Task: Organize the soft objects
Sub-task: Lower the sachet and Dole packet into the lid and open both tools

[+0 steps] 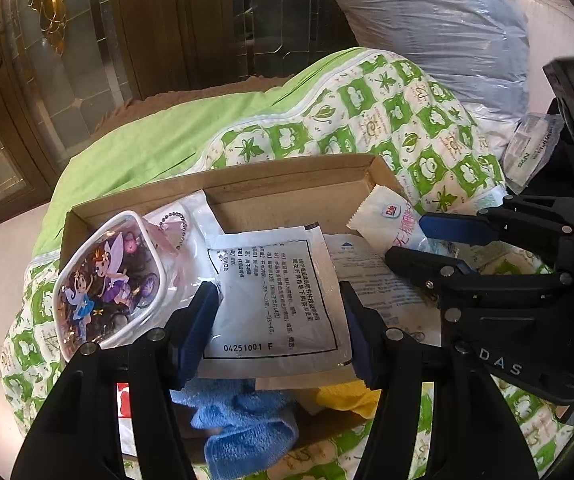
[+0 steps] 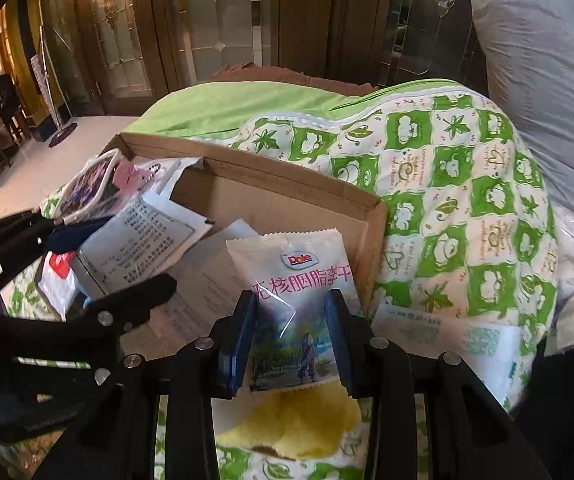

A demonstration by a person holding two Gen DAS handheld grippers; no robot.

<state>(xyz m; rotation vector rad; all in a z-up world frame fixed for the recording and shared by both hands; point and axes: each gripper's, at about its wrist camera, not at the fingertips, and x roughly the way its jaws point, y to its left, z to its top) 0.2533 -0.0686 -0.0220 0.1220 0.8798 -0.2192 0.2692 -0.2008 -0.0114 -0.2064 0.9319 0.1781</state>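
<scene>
The left claw (image 1: 277,312) is clamped on a flat white printed sachet (image 1: 271,296), the right claw (image 2: 292,340) on a white Dole snack packet (image 2: 299,304), both above the shallow brown cardboard box (image 2: 287,192) on the bed.

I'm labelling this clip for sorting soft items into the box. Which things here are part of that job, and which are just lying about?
In the job:
cardboard box
Dole snack packet, in the right gripper
white sachet, in the left gripper
fairy pouch
blue cloth
yellow cloth

Lying about:
green quilt
bagged pillow
</scene>
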